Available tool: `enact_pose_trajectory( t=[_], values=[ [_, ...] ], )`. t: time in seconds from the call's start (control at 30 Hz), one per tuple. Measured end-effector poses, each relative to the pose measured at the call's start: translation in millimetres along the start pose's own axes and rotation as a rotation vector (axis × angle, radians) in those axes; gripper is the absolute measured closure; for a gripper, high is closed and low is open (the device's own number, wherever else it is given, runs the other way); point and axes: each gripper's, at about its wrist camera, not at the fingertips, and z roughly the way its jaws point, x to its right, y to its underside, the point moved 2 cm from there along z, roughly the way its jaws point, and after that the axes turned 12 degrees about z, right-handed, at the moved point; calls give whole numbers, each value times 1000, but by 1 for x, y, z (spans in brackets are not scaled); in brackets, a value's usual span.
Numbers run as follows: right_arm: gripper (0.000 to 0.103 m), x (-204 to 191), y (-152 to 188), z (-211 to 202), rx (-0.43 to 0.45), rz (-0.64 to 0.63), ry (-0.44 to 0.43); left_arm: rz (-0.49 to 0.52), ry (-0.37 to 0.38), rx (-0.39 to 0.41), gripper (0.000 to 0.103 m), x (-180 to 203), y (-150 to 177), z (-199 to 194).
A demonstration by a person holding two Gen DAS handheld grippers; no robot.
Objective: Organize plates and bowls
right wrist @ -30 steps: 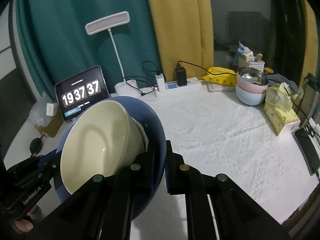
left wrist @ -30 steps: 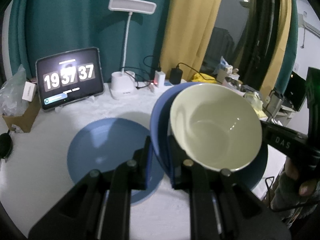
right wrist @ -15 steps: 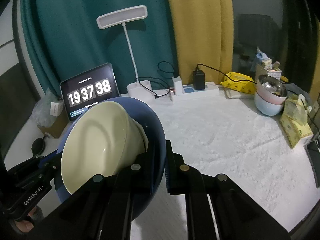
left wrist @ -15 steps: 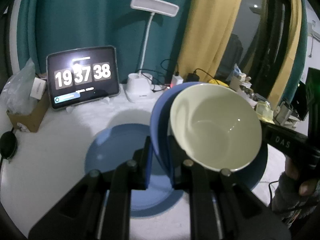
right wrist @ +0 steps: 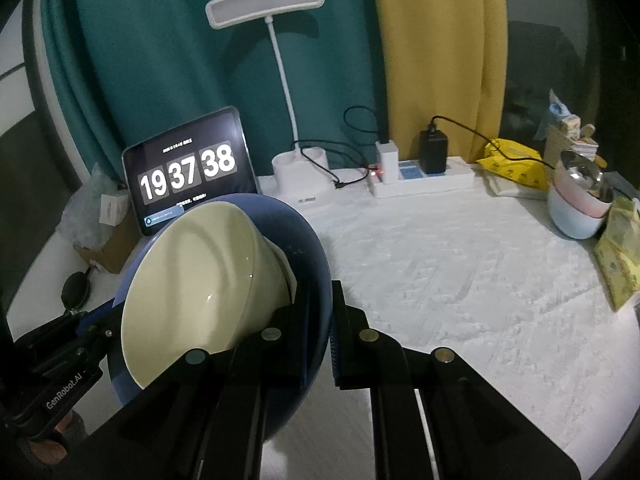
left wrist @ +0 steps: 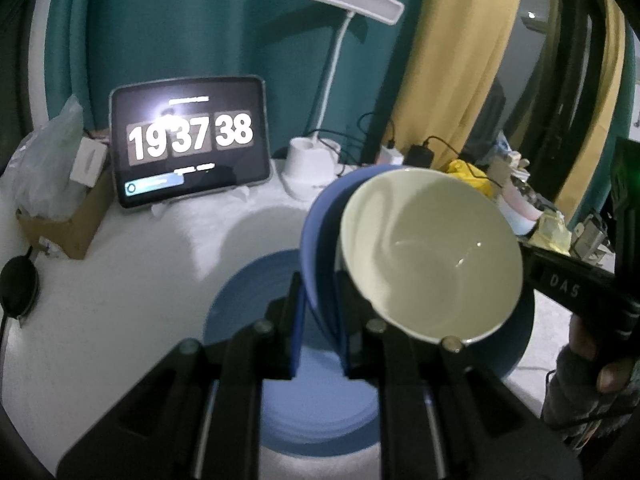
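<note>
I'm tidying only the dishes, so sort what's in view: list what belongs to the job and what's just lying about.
For the job:
- blue plate, carried by both grippers
- cream bowl on it
- second blue plate on the table

Lying about:
- tablet clock
- desk lamp
- power strip
- tissue packs
- stacked pastel bowls, possibly next

Left gripper [left wrist: 320, 332] — I see both jaws pinched tight on a rim, pointing forward and downward; its black body also shows at the lower left of the right wrist view. Right gripper [right wrist: 320, 332] — jaws likewise clamped on the opposite rim, angled downward. Right hand [left wrist: 592, 376], sleeved, wraps the handle, fingertips showing. Left hand [right wrist: 48, 440] — only a thumb and cuff visible.
</note>
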Motion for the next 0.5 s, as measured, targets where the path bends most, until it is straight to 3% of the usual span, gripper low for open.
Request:
enact_pose_trajectory(
  t=[0.5],
  values=[
    [93,-12,3,48,-86,4,-16,-36,-32,-72,90,-30,8,30]
  ],
)
